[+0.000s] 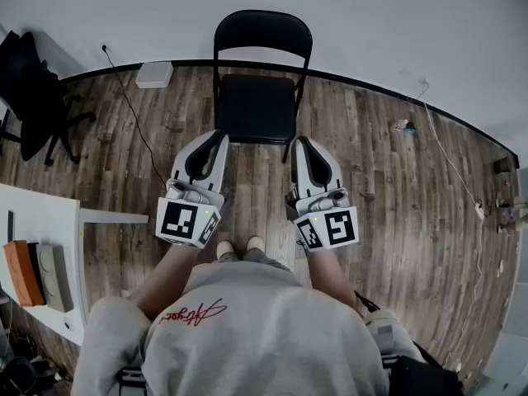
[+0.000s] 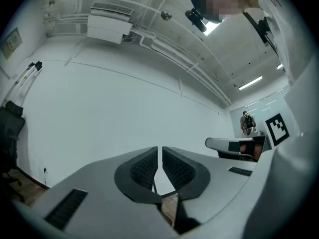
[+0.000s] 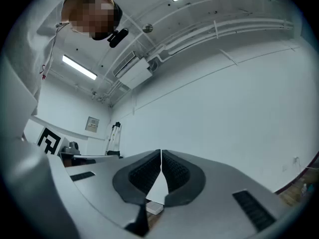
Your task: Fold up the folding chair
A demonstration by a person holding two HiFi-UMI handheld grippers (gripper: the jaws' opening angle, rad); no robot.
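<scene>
Both jaw pairs closed, left gripper (image 1: 218, 137), right gripper (image 1: 300, 142) seemingly near folding chair (image 1: 257, 106) edge, wood floor (image 1: 375, 192) around

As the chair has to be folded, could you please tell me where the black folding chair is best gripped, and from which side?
Probably the seat's front edge, approached from the front: the folding chair stands open facing the grippers, with that thin edge nearest and unobstructed. The left gripper and right gripper are both shut, so they must open first.

Your black folding chair (image 1: 261, 81) stands unfolded and upright on the wood floor (image 1: 388, 188), backrest against the far wall, seat toward you.
</scene>
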